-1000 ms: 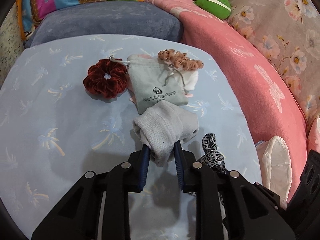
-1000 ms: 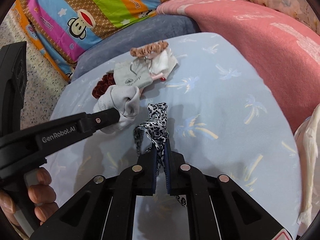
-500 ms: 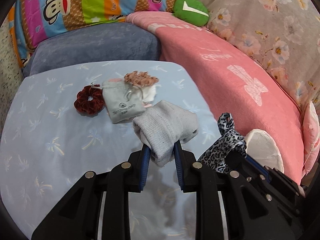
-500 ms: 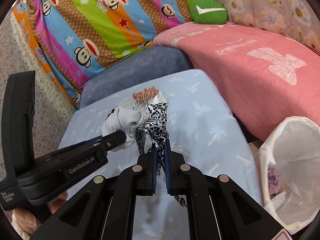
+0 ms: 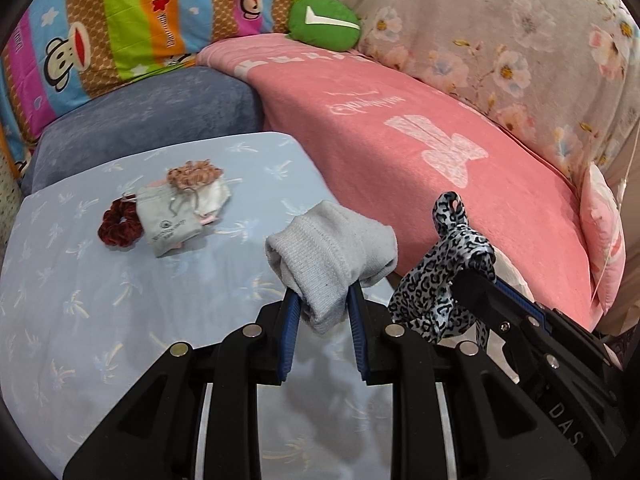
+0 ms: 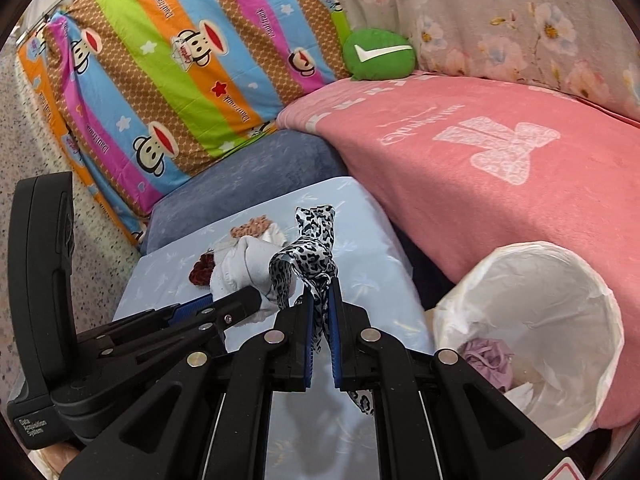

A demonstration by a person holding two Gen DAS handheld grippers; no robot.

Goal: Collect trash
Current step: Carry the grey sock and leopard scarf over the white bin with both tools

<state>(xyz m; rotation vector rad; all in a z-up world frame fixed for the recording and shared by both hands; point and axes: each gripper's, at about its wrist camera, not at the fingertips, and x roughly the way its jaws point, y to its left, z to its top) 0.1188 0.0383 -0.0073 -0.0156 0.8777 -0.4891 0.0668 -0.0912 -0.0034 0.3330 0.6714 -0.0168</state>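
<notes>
From the left wrist view, the left gripper was clamped on a grey sock, held clear above the table with its pale blue palm-print cover. To its right the right gripper carried a leopard-print scrunchie. Left behind on the table were a dark red scrunchie, a grey drawstring pouch and a peach scrunchie, lying together near the far edge. The pink blanket covered the bed beside the table.

From the right wrist view, the right gripper was closed tight on the leopard-print scrunchie, whose loop stood up above the jaws. The left gripper with the sock sat just to the left. The bin, lined with a white bag, stood low on the right between table and bed, with a lilac scrap already inside.

The step in hand looked like the carry: both pieces lifted, neither yet over the bin. The next move likely called for swinging right and down over the bag's mouth, then letting go one gripper at a time so the soft pieces dropped inside the rim
</notes>
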